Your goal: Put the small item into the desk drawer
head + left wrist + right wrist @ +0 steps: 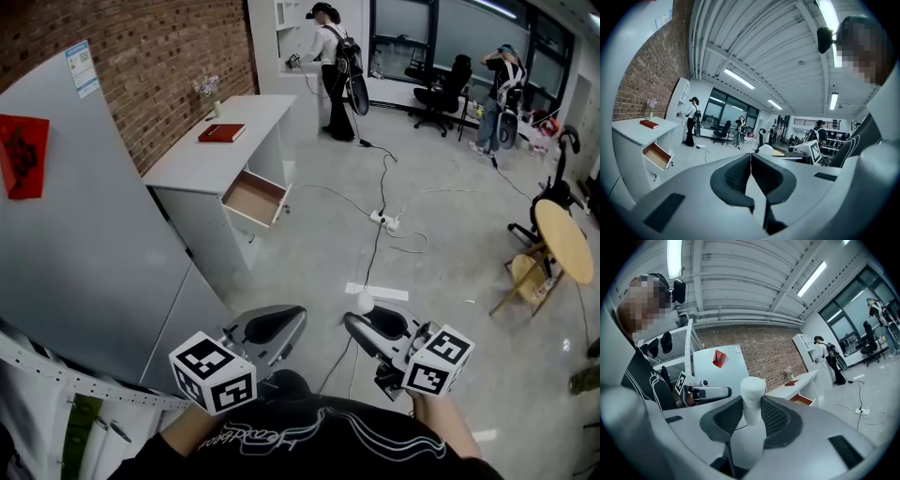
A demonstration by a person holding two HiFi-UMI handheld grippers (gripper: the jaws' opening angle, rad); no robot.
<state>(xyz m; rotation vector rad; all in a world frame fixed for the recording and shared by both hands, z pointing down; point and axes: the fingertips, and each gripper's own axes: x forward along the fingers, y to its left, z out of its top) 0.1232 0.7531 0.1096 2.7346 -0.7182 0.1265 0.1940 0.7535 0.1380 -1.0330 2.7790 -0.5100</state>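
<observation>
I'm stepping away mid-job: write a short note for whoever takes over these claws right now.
Left claw: shut, empty.
Right claw: shut on the small white cylindrical item.
White desk stands across the floor by the brick wall; its wood-lined drawer is open.
Done: item in grip, drawer open.
Left: carry the item to the desk and release it in the drawer.

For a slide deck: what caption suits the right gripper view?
Right gripper holds a small white item, the open desk drawer beyond by the brick wall.
</observation>
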